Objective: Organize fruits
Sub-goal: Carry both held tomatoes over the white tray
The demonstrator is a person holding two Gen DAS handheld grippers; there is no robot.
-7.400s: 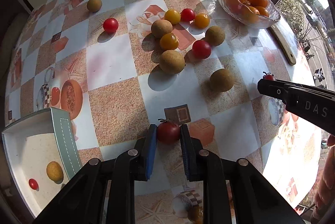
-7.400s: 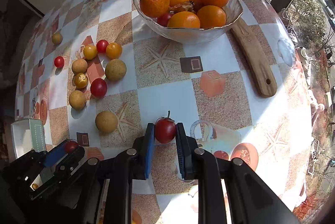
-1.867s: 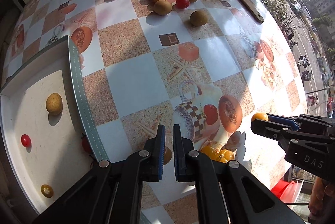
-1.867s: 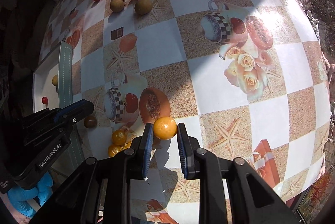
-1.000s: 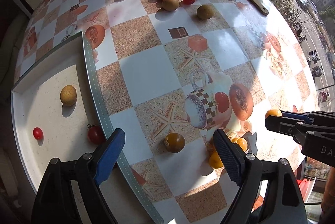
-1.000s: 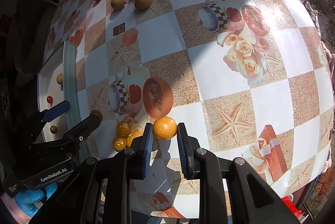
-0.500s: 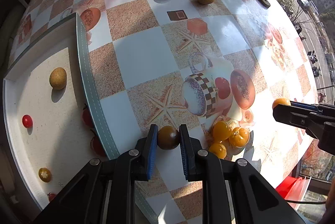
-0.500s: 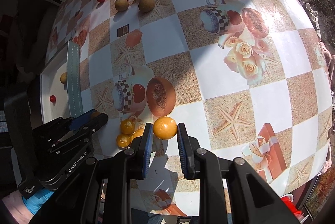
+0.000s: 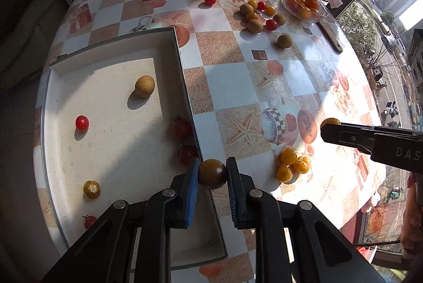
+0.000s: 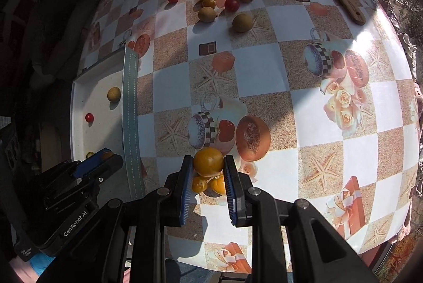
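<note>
Left wrist view looks steeply down on a round table [image 9: 232, 87] under a glossy checkered cloth printed with starfish, cups and roses, sunlit on the window side. Nearest, the left gripper [image 9: 212, 174] is clamped on a dark brownish-yellow tomato [image 9: 212, 174], its blue pads pressed to both sides, held above the near corner of the white tray [image 9: 105, 148]. This view alone shows the tray floor: a tan round fruit [image 9: 144, 86], a small red tomato [image 9: 82, 122], a yellow tomato [image 9: 91, 189] and more red ones in the shade of the tray's table-side wall. Just beyond the tray on the cloth lies a cluster of three orange-yellow tomatoes [image 9: 292, 165]. Past that the right gripper [image 9: 327, 125] comes in from the window side. Farther from the tray, loose red, yellow and tan fruits [image 9: 260, 16] are scattered, then a glass bowl of oranges [image 9: 304, 4] beside a wooden board [image 9: 329, 31]. A window with street and buildings lies beyond.

Right wrist view shows what the first hides: the right gripper [image 10: 207, 172] is closed on an orange-yellow tomato [image 10: 208, 161], directly above the cluster [image 10: 208, 184], well off the tray [image 10: 129, 103]. It also shows the left gripper [image 10: 105, 156] from the side over the tray, and a dark room behind the table.
</note>
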